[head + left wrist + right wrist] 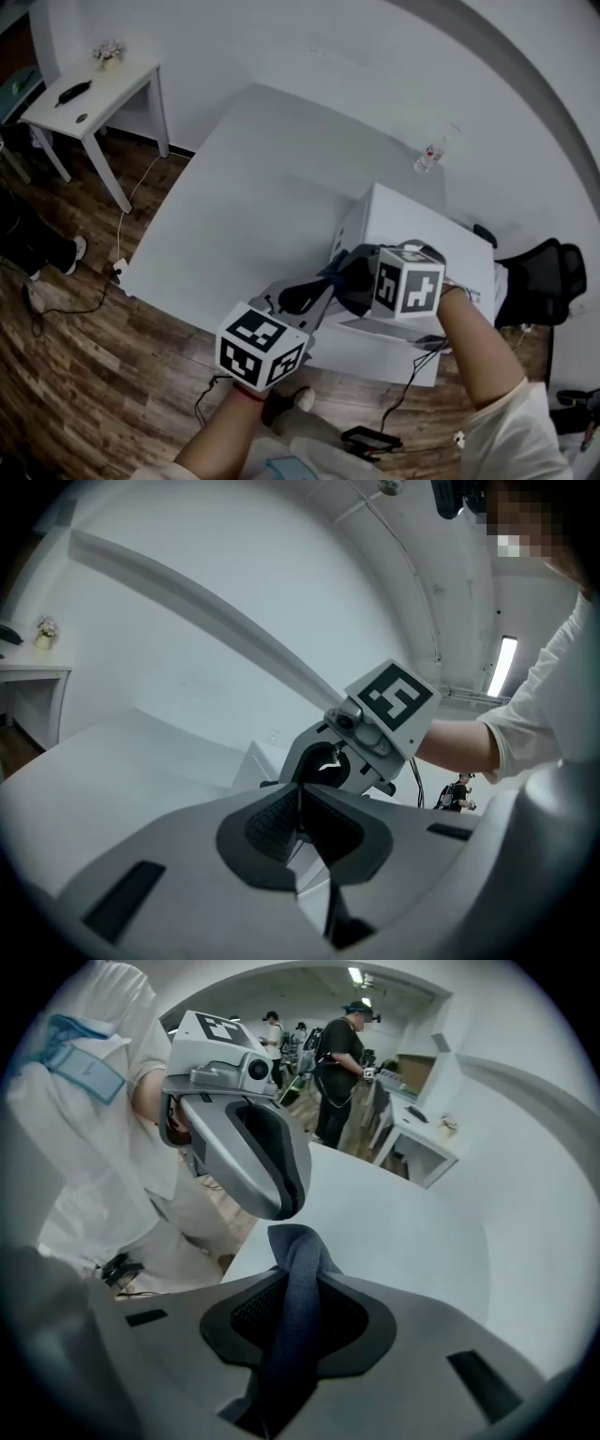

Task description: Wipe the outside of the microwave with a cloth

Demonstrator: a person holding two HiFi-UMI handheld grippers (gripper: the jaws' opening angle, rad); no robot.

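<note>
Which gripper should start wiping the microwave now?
Right. The right gripper is shut on the cloth and sits close against the microwave. The left gripper has its jaws together on nothing.

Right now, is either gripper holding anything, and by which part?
The right gripper pinches the dark blue cloth by a bunched fold, its tip poking past the jaws. The left gripper is shut, empty.
</note>
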